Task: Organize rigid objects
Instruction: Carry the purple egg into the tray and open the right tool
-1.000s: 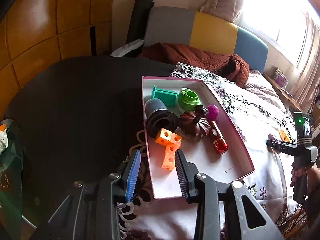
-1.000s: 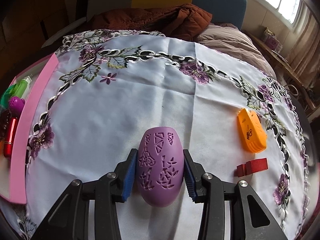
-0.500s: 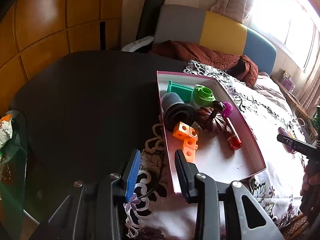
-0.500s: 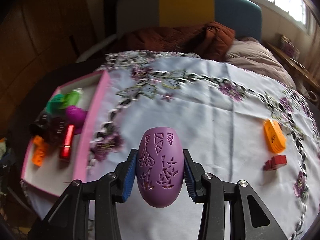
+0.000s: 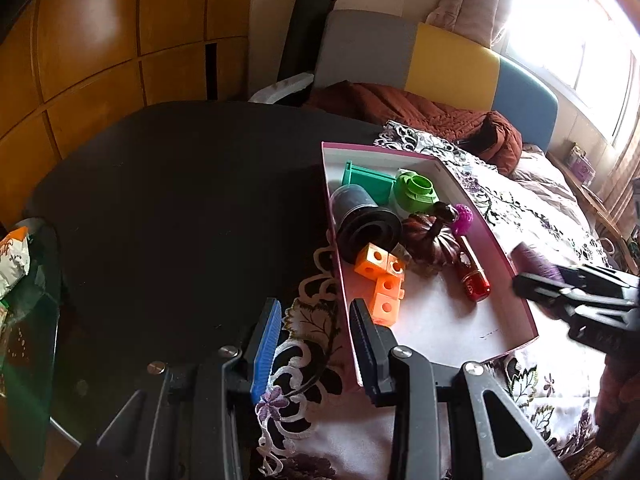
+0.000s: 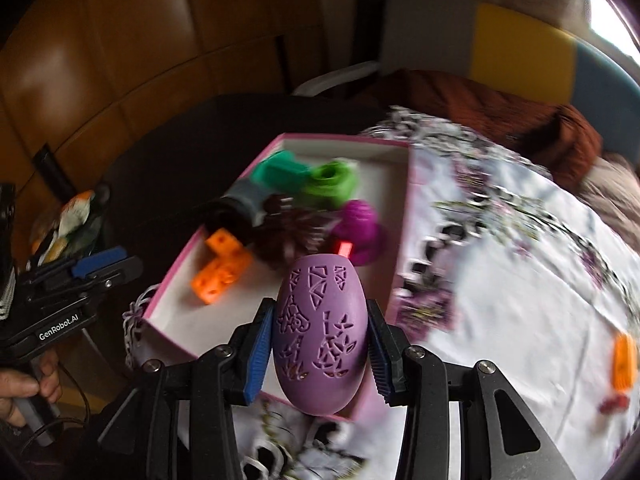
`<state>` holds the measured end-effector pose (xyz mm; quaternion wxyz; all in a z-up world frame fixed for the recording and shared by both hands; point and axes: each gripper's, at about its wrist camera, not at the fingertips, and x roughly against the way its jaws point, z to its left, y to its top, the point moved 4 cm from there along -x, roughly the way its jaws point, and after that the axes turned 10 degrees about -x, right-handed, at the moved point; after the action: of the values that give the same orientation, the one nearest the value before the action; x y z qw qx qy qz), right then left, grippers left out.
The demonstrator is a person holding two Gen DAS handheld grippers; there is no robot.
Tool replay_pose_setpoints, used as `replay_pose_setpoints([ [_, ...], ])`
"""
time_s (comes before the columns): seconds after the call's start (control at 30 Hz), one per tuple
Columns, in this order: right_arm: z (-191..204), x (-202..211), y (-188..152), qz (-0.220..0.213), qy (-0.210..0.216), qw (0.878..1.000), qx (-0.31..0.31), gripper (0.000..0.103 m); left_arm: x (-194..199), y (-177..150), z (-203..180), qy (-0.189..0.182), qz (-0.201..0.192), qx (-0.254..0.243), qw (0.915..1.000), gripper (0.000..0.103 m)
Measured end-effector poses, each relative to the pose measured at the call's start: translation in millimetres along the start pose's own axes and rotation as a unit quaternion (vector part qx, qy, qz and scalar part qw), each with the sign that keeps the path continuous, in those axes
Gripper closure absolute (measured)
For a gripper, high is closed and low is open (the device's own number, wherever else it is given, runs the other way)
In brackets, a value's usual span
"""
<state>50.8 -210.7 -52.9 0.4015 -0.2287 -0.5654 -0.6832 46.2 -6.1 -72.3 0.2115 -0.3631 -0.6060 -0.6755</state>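
My right gripper is shut on a purple egg-shaped object with cut-out patterns, held above the near right corner of the pink-rimmed box. The box holds orange cubes, a black cylinder, a teal block, a green ring piece, a dark pumpkin and a red tube. The right gripper with the purple object shows at the box's right rim. My left gripper is open and empty at the box's near left corner.
The box sits on a white embroidered cloth over a dark round table. An orange object and a small red piece lie on the cloth at the right. A sofa with a brown blanket stands behind.
My right gripper has carried the purple egg left from the cloth to over the box. My left gripper has drawn back and left of the box, staying open.
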Motion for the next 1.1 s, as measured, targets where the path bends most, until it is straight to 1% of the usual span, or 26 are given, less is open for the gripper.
replay_pose_setpoints([
  [0.1, 15.5, -17.7, 2.6, 0.017, 0.01, 1.0, 0.02, 0.06, -0.2, -0.9, 3.4, 0.004, -0.001, 0.005, 1.0, 0.068],
  [0.2, 25.9, -35.2, 2.1, 0.044, 0.03, 0.998, 0.029, 0.06, -1.9, -1.6, 6.3, 0.007, 0.001, 0.008, 0.9999, 0.068],
  [0.27, 31.4, -45.3, 0.0, 0.061, 0.035, 0.997, 0.036, 0.06, -3.1, -2.6, 7.2, 0.008, 0.003, 0.01, 0.9999, 0.068],
  [0.3, 33.3, -51.4, -1.0, 0.067, 0.035, 0.996, 0.036, 0.06, -3.7, -3.1, 7.4, 0.008, 0.004, 0.01, 0.9999, 0.068],
  [0.33, 32.7, -57.9, -1.2, 0.069, 0.025, 0.997, 0.031, 0.06, -4.3, -3.4, 7.2, 0.008, 0.005, 0.01, 0.9999, 0.068],
  [0.4, 26.9, -69.3, -1.2, 0.061, -0.004, 0.998, 0.007, 0.06, -5.6, -3.5, 5.8, 0.008, 0.007, 0.008, 0.9999, 0.068],
  [0.43, 23.5, -74.5, -2.7, 0.058, -0.011, 0.998, -0.01, 0.06, -5.7, -3.0, 4.3, 0.008, 0.006, 0.006, 0.9999, 0.068],
  [0.47, 24.3, -74.3, -3.4, 0.043, -0.015, 0.999, -0.014, 0.061, -5.4, -3.2, 3.1, 0.007, 0.006, 0.003, 1.0, 0.068],
  [0.5, 24.9, -75.8, -5.5, 0.042, -0.019, 0.999, -0.02, 0.061, -5.2, -3.3, 2.2, 0.007, 0.005, 0.002, 1.0, 0.068],
  [0.67, 24.2, -77.8, -11.7, 0.039, 0.0, 0.998, -0.043, 0.06, -6.6, -3.9, 1.4, 0.011, 0.008, 0.001, 0.9999, 0.068],
  [0.83, 22.3, -79.8, -14.2, 0.035, -0.003, 0.999, -0.036, 0.06, -5.1, -3.7, 1.4, 0.018, 0.008, 0.002, 0.9998, 0.068],
  [0.9, 23.9, -78.0, -16.0, 0.035, -0.005, 0.999, -0.032, 0.058, -2.8, -3.3, 0.0, 0.018, 0.003, -0.001, 0.9998, 0.068],
  [0.97, 26.3, -74.7, -16.4, 0.037, -0.007, 0.999, -0.027, 0.049, -1.2, -2.8, -0.9, 0.017, 0.001, -0.003, 0.9998, 0.068],
  [1.1, 34.8, -57.8, -21.1, 0.023, -0.013, 1.0, -0.014, 0.045, 3.3, -1.4, -1.9, 0.017, -0.005, -0.005, 0.9998, 0.068],
])
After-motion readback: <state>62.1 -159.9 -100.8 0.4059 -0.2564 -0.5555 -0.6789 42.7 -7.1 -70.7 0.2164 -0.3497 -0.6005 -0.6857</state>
